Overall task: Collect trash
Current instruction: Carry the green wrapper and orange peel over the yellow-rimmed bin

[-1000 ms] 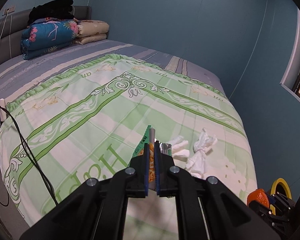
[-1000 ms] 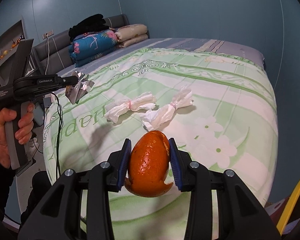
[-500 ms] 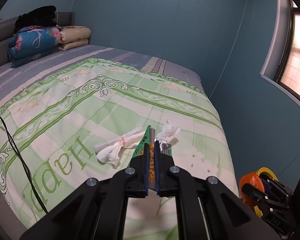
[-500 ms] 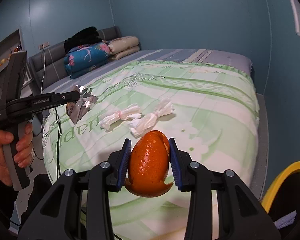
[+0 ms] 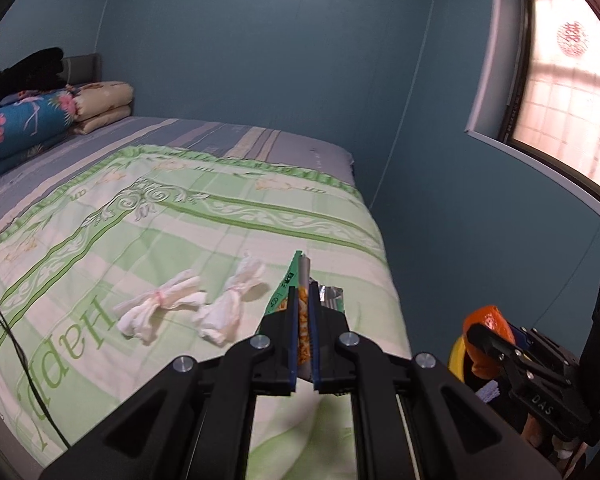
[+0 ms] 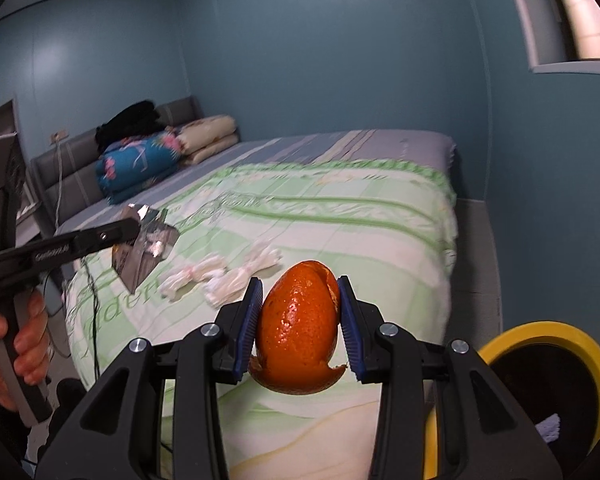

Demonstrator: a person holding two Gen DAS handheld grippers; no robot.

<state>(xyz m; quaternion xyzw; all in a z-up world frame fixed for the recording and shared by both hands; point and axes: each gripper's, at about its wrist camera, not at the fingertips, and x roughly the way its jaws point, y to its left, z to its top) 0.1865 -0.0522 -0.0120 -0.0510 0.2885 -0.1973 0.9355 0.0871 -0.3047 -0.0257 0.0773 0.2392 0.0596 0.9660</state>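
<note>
My left gripper [image 5: 304, 316] is shut on a green and silver snack wrapper [image 5: 296, 288], held above the bed's foot end; the wrapper's silver side [image 6: 144, 240] shows in the right wrist view. My right gripper [image 6: 300, 320] is shut on a piece of orange peel [image 6: 300, 328], near the bed's corner and left of a yellow-rimmed trash bin [image 6: 552, 340]. The peel [image 5: 486, 320] and bin rim [image 5: 456, 356] also show in the left wrist view. Two twisted white tissues [image 5: 160, 308] [image 5: 232, 304] lie side by side on the green bedspread [image 5: 180, 220].
Folded quilts and pillows [image 5: 32, 124] are stacked at the bed's head. A black cable [image 5: 16, 352] runs down the bed's left side. Blue walls surround the bed, with a window [image 5: 572, 100] at the right. The bin stands on the floor by the bed's corner.
Both grippers have swung right toward the bed's foot corner with their loads. The yellow bin has come further into the right wrist view. The tissues have not moved.
</note>
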